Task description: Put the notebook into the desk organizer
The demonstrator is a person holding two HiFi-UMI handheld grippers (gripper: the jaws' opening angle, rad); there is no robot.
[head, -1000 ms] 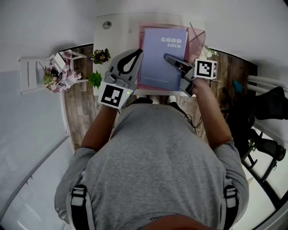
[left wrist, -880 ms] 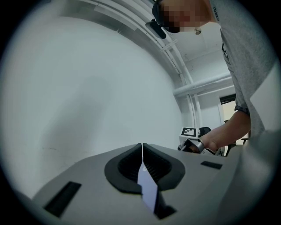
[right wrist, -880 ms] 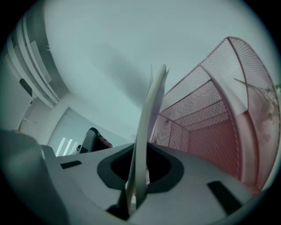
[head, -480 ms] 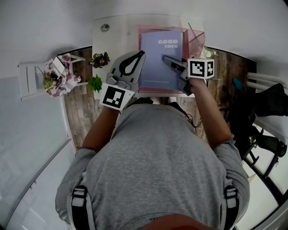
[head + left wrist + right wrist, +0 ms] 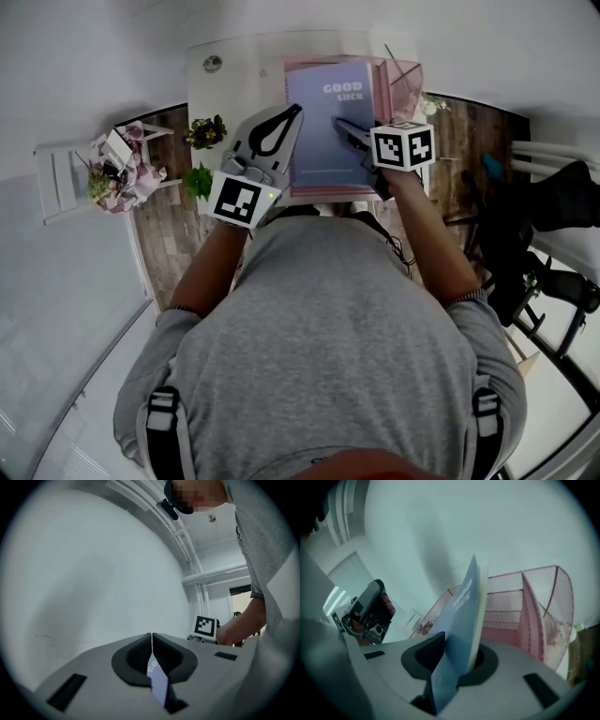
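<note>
A blue spiral notebook [image 5: 323, 103] marked GOOD LUCK stands against the pink mesh desk organizer [image 5: 406, 82] on the white desk [image 5: 234, 70]. My left gripper [image 5: 295, 111] is shut on the notebook's left edge; in the left gripper view a thin blue sheet [image 5: 157, 679] sticks out of the closed left gripper [image 5: 152, 637]. My right gripper [image 5: 339, 122] is at the notebook's lower right. Its jaws are opening: the notebook [image 5: 466, 606] stands between them in the right gripper [image 5: 457, 651], leaning on the right jaw with a gap to the left one. The organizer [image 5: 520, 606] rises just behind.
A small round object [image 5: 213, 64] lies at the desk's back left. Two potted plants [image 5: 208, 119] stand on the wooden floor left of the desk, beside a small white table with flowers [image 5: 117, 159]. Dark equipment [image 5: 553, 216] stands to the right.
My right gripper has shifted left along the notebook's lower part. The notebook sits slightly farther back against the organizer. The left gripper has barely moved.
</note>
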